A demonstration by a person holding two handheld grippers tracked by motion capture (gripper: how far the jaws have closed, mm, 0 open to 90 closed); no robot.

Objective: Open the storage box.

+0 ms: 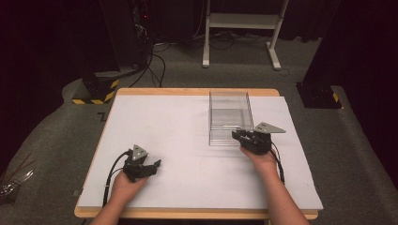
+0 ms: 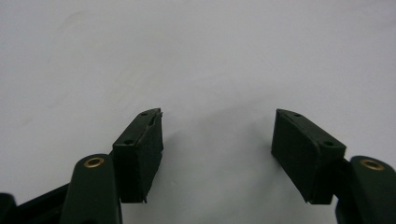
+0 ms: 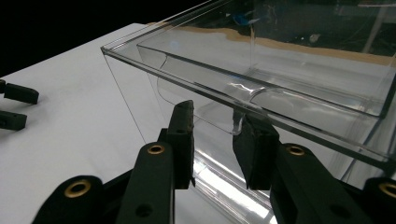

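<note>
- Right now the right gripper (image 3: 212, 126), at centre right of the high view, has its jaws part-closed around the near wall of the clear plastic box (image 1: 229, 117); whether the pads press yet, I cannot tell.
- Likely trouble: smooth thin plastic could slip or tip if pinched off-centre.
- Lower left, the left gripper (image 2: 217, 135) gapes open over bare white table (image 1: 187, 154), holding nothing.

A clear plastic bin (image 1: 229, 117) stands on the desk (image 1: 178, 126), right of centre toward the far edge. The right gripper (image 1: 240, 137) sits at its near wall; the left gripper (image 1: 154, 166) rests well apart, near-left.
</note>
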